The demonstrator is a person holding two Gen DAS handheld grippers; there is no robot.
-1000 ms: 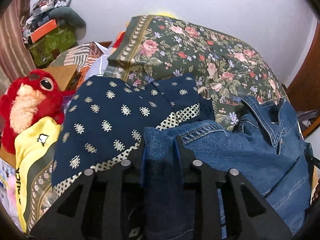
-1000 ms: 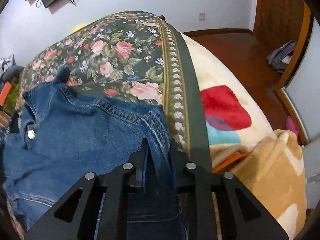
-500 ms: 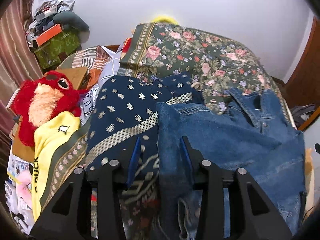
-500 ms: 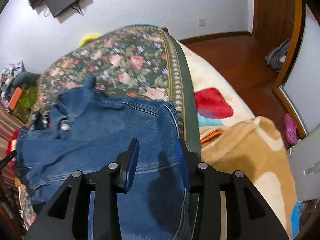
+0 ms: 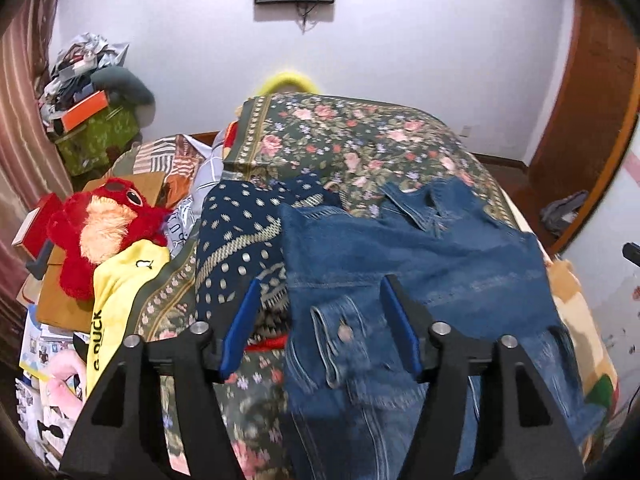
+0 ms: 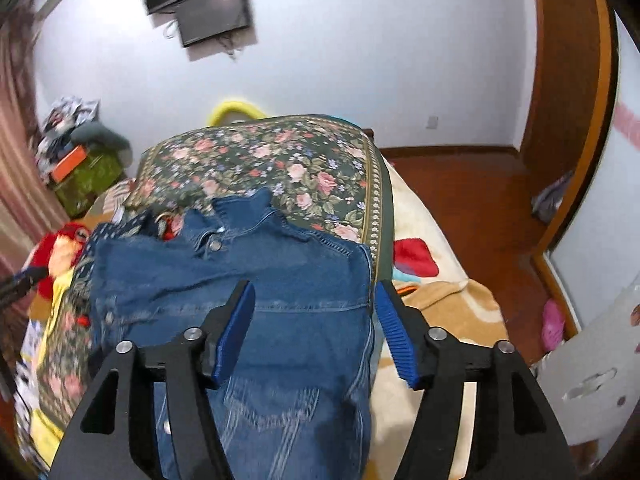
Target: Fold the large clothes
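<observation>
A blue denim jacket [image 5: 420,256] lies folded on the floral bedspread [image 5: 352,140], collar toward the far wall. My left gripper [image 5: 320,300] hovers above the jacket's left edge with its jaws opening and nothing pressed between the blue pads; a buttoned cuff shows below them. In the right wrist view the same denim jacket [image 6: 280,280] spreads under my right gripper [image 6: 316,304], whose jaws are also opening above the jacket's right edge, free of the cloth. The floral bedspread [image 6: 280,156] stretches beyond the collar.
A navy patterned garment [image 5: 240,232] lies left of the jacket, beside a red plush toy [image 5: 100,224] and a yellow cloth [image 5: 120,280]. A beige blanket [image 6: 440,308] covers the bed's right side. Piled boxes [image 5: 88,120] stand at the far left; wooden floor [image 6: 480,208] lies right.
Both grippers let go of the denim jacket's edges, opened wider and pulled up and back. The jacket now lies flat on the bed below them.
</observation>
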